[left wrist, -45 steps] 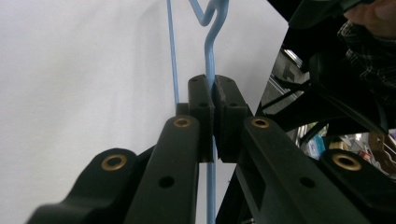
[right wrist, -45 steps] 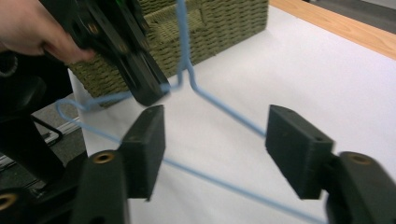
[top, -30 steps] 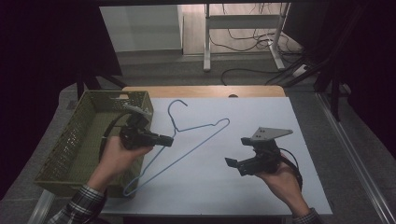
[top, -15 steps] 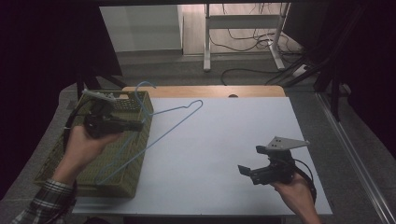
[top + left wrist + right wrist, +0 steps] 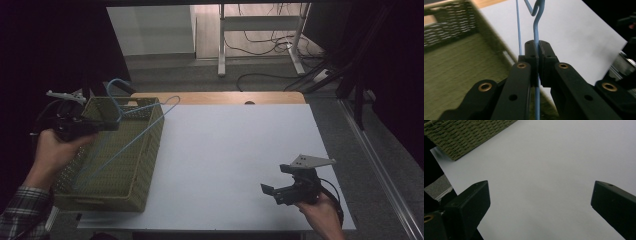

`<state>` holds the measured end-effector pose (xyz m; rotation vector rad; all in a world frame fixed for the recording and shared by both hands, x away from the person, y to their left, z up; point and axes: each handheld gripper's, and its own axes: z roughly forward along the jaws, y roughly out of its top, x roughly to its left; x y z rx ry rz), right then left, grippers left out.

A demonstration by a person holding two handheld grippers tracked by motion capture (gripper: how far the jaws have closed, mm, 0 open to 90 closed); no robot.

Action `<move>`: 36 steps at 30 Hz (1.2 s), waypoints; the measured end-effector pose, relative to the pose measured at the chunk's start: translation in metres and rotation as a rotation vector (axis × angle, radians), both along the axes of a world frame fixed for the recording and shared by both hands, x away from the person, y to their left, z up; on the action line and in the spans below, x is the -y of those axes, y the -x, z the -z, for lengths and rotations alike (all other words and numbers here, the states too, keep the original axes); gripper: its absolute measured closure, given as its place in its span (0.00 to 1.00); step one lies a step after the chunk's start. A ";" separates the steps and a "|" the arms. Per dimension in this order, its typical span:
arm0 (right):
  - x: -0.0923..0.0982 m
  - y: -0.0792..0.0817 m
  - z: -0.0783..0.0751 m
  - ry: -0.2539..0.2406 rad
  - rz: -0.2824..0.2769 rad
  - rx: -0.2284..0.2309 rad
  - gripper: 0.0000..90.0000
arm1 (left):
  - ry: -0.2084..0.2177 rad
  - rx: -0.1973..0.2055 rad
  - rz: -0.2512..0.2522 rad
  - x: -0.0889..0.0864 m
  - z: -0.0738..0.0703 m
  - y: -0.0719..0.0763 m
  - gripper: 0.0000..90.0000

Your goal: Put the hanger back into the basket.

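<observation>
Right claw (image 5: 272, 192) is seen at the near right of the surface (image 5: 240, 150), held low in a hand (image 5: 320, 215), with its jaws spread wide and nothing between them. In the right gripper view, bare white surface is observed between the two jaws, and a corner of the basket (image 5: 466, 135) is visible at the upper left. The grey plate on top of this claw is tilted toward the right edge.

Left claw (image 5: 107, 126) is found at the left side, held in the other hand (image 5: 52, 152) over the basket (image 5: 145, 170). Its jaws are pressed together on the hanger (image 5: 135, 135), pinching the blue wire. In the left gripper view the wire (image 5: 536, 37) is seen running straight up between the closed pads, with a second strand passing just beside them on the left.

The hanger is held tilted above the basket: its lower part is lying across the basket's inside, its upper corner is projecting past the basket's right rim over the white surface, and its hook is raised beyond the far rim. A checked sleeve (image 5: 20, 215) is noted at the near left corner.

Beyond the surface, a wooden strip, grey floor, a white frame and loose cables are recorded.
</observation>
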<state>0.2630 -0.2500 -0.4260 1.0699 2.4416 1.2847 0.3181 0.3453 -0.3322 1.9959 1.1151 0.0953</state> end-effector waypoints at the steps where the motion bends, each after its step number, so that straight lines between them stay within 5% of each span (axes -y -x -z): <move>1: 0.002 0.000 0.001 0.000 0.005 -0.001 0.02 | -0.003 0.001 -0.010 -0.005 0.001 -0.001 0.97; 15: 0.022 0.000 0.007 -0.013 0.064 -0.023 0.03 | -0.055 0.017 -0.094 -0.054 0.024 -0.006 0.97; 19: 0.023 -0.001 0.009 -0.010 0.068 -0.029 0.03 | -0.037 0.017 -0.118 -0.064 0.030 -0.006 0.97; 25: 0.022 -0.002 0.011 -0.004 0.065 -0.036 0.03 | -0.039 0.013 -0.129 -0.070 0.045 -0.007 0.97; 36: 0.019 -0.002 0.017 0.016 0.053 -0.052 0.03 | -0.034 -0.009 -0.141 -0.069 0.093 -0.016 0.97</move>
